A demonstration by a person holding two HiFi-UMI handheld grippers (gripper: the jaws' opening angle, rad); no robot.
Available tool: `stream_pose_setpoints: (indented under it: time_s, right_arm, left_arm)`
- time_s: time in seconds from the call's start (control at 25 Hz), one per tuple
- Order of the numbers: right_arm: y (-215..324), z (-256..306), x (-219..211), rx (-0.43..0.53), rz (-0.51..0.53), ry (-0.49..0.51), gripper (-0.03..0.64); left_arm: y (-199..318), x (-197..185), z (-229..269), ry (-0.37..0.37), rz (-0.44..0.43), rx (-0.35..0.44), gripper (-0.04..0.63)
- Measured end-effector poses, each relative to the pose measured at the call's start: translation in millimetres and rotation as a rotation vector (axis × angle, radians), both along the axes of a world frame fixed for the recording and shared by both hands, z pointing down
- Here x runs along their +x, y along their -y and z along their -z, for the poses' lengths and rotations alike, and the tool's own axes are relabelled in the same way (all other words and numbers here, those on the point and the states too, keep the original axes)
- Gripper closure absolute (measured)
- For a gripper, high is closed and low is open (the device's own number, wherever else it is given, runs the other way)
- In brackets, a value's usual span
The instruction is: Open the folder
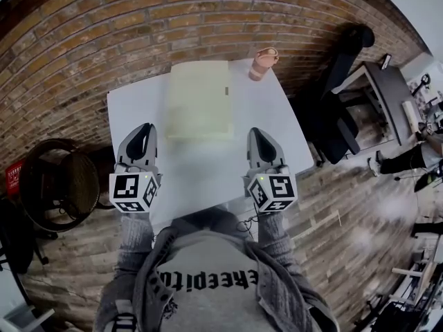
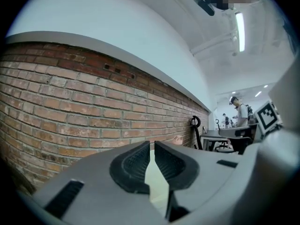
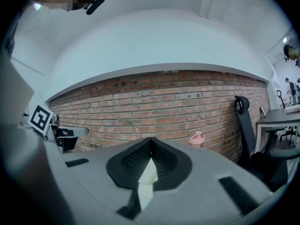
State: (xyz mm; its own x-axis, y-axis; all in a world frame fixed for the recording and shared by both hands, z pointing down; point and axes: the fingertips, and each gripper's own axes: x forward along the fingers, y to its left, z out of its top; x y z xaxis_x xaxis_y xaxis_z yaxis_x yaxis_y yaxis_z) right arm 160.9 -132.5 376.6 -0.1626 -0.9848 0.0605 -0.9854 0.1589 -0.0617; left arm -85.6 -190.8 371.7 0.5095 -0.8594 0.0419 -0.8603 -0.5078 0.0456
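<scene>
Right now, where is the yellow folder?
In the head view, the yellow folder lies flat on the white table, at its far edge near the brick wall, with the pink bottle to its right.

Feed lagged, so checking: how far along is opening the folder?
Nothing done: the folder lies closed on the table. Nothing in hand: left gripper, jaws slightly apart, and right gripper, jaws together, sit short of it. Remaining: grip the cover, lift it.
</scene>
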Motion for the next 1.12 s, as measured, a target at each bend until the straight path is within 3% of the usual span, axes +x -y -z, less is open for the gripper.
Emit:
stream_pose_setpoints:
  time_s: [0.6, 1.12]
  right_arm:
    - [-14, 33, 6, 0.09, -0.063, -0.029, 0.614]
    - [-19, 39, 4, 0.105, -0.078, -0.032, 0.614]
  left_arm:
    - [2, 6, 20, -0.015, -0.042, 0.053, 0.565]
    - [1, 8, 22, -0.009, -0.056, 0.06, 0.565]
